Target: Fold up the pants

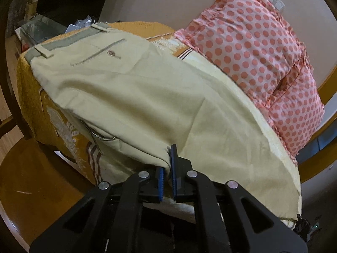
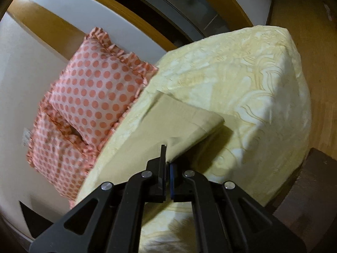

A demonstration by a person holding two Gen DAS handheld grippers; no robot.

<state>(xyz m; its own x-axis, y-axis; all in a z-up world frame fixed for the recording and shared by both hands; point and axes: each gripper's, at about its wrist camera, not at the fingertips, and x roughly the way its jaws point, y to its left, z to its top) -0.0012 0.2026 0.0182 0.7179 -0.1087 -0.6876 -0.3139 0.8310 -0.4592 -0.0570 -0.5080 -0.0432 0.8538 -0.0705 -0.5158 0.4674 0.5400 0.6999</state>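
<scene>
Beige pants (image 1: 130, 97) lie on a bed, waistband and back pocket at the far left. My left gripper (image 1: 167, 164) is shut on the near edge of the pants and lifts the cloth a little. In the right wrist view the leg end of the pants (image 2: 179, 122) lies flat over the pale yellow bedspread (image 2: 252, 80). My right gripper (image 2: 167, 164) is shut on the near edge of that leg end. The stretch of pants between the two grips is out of view.
Two pink polka-dot pillows (image 1: 263, 63) stand along the far side of the bed, also in the right wrist view (image 2: 92, 97). An orange patterned cover (image 1: 38, 101) hangs over the bed's left end. Wooden floor (image 1: 31, 179) lies below, with a glass-topped stand (image 1: 38, 29) beyond.
</scene>
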